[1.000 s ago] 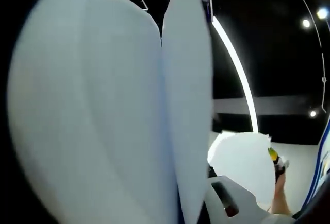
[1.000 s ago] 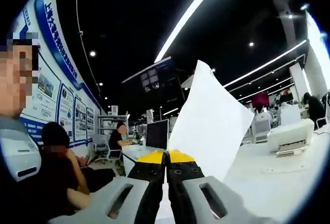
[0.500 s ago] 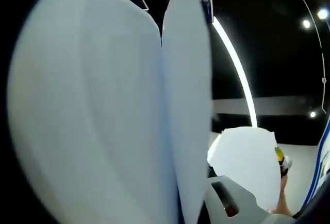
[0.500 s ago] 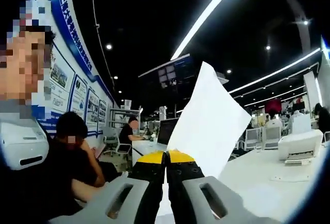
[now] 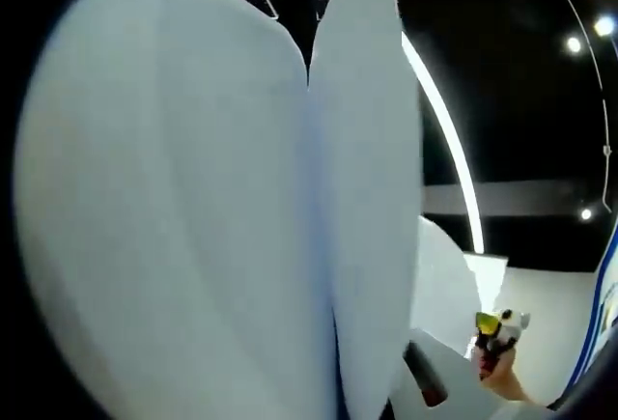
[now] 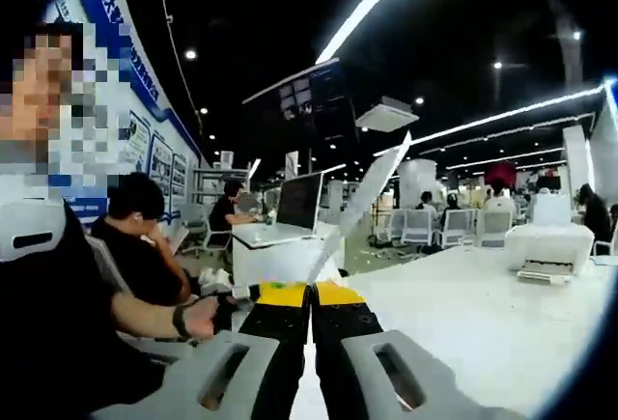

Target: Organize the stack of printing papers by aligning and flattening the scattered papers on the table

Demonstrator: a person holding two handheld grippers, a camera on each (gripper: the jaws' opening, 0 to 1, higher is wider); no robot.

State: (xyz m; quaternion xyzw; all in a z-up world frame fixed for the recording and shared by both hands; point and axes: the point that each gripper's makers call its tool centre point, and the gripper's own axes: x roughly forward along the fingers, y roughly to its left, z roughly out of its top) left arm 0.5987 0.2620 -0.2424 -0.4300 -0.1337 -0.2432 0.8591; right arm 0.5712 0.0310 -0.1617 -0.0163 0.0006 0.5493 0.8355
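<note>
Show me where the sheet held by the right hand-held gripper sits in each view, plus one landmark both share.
Left gripper view: the sheet is lower right, beside the right hand-held gripper.
Right gripper view: the sheet is edge-on near centre, slanting up-right from the shut jaws.
Shared landmark: likely the long ceiling light strip.

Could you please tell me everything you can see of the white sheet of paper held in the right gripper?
The thin white sheet of printing paper is plain and unprinted as far as it shows. In the right gripper view it stands nearly edge-on, a narrow sliver rising up and to the right from the shut yellow-tipped jaws of the right gripper, which pinch its lower end. It is lifted clear of the white table. In the left gripper view it appears as a broader pale curved sheet.
</note>
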